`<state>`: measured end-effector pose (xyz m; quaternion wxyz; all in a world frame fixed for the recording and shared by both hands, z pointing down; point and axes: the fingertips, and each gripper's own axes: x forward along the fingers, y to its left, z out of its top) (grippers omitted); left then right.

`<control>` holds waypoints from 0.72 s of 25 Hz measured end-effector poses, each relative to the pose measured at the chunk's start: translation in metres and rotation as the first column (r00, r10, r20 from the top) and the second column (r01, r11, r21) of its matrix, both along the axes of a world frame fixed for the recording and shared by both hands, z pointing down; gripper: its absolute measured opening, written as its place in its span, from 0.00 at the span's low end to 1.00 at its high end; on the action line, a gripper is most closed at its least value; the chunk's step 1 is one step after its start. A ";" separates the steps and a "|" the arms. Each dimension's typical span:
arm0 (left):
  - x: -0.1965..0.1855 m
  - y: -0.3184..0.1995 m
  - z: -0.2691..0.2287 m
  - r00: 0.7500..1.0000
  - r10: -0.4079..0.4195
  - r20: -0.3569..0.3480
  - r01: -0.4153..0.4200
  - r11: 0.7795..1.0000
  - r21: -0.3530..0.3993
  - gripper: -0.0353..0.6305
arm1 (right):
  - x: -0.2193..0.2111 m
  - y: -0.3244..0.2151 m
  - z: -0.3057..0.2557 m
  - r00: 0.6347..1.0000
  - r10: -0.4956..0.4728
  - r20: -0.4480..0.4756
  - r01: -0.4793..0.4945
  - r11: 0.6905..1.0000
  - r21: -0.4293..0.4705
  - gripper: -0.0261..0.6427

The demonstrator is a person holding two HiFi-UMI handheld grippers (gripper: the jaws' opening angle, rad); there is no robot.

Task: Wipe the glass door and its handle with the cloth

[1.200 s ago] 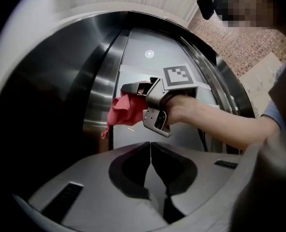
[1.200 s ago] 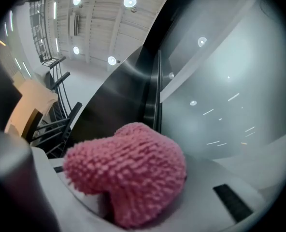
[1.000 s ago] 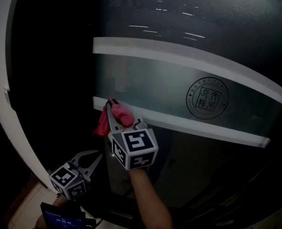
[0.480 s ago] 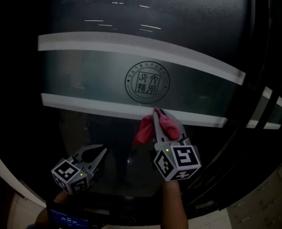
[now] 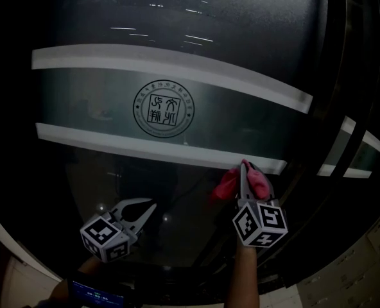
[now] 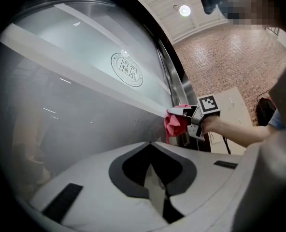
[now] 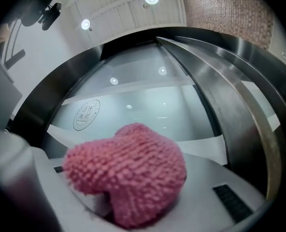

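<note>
Dark glass fills nearly all the view: the glass door (image 5: 196, 18) carries a frosted band with a round seal (image 5: 164, 110) between two white stripes. For a good wipe, I think the cloth must press flat on the pane and travel in overlapping passes up to the frame edge. The handle, which I cannot make out, seems not yet done. The right hand-held gripper (image 5: 244, 165) is clamped on the pink cloth (image 5: 226, 186), which touches the glass at the right end of the lower stripe (image 5: 145, 149). The left hand-held gripper (image 5: 148, 204) hangs lower down — its jaws are together, with nothing between them.
</note>
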<state>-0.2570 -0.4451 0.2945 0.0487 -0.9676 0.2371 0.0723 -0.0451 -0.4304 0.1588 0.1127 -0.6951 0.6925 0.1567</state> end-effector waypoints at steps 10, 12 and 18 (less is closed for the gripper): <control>-0.057 -0.007 0.008 0.996 -0.092 0.016 0.092 0.996 -0.009 0.07 | -0.104 -0.006 0.024 0.991 -0.120 -0.059 0.124 0.990 0.074 0.11; -0.087 -0.012 0.012 0.989 -0.143 0.023 0.143 0.990 -0.014 0.07 | -0.168 -0.015 0.034 0.974 -0.199 -0.110 0.209 0.975 0.082 0.11; -0.196 -0.029 0.027 0.941 -0.337 0.036 0.338 0.941 -0.009 0.07 | -0.368 -0.053 0.074 0.859 -0.469 -0.206 0.473 0.880 -0.035 0.11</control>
